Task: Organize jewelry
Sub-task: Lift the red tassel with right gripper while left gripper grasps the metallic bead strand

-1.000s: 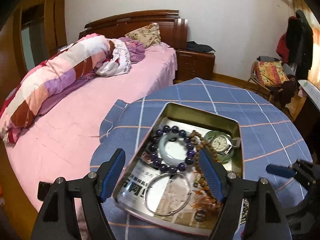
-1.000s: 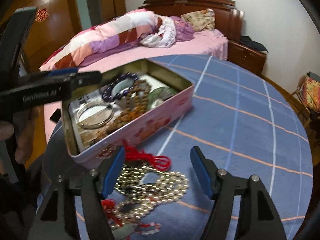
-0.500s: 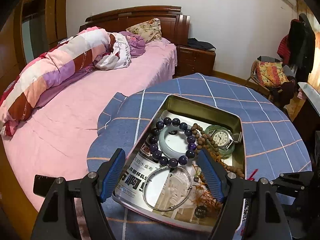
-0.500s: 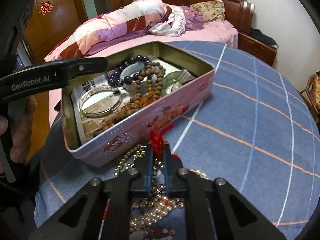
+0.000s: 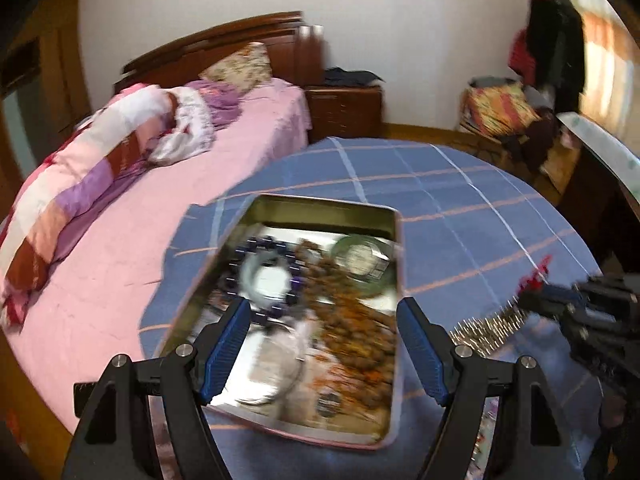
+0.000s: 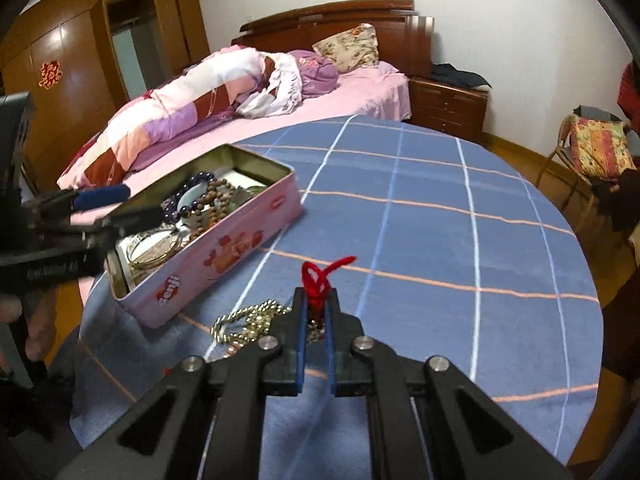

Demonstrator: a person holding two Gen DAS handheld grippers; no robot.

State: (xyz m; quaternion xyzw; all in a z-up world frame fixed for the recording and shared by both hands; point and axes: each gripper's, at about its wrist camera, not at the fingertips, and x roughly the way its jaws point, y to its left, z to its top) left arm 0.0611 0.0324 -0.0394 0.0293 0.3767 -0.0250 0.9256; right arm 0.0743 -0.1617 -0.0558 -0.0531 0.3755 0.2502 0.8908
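A pink tin box (image 6: 224,248) lies open on the round table, holding a purple bead bracelet (image 6: 188,196), brown wooden beads (image 6: 216,204), a watch and a silver bangle (image 6: 154,248). The box also shows, blurred, in the left wrist view (image 5: 394,364). My right gripper (image 6: 315,300) is shut on the red cord (image 6: 320,274) of a gold bead necklace (image 6: 250,320) and holds it lifted to the right of the box; the necklace shows in the left wrist view (image 5: 486,326). My left gripper (image 5: 326,344) is open over the box's near end.
The table carries a blue checked cloth (image 6: 440,240). A bed with pink sheets (image 5: 120,272) lies beyond the table's left edge. A wooden nightstand (image 6: 448,108) and a chair with clothes (image 6: 596,152) stand at the back.
My right gripper, shut on the red cord, has lifted the gold necklace off the cloth and pulled back. The left wrist view has swung and blurred; the left gripper stays open.
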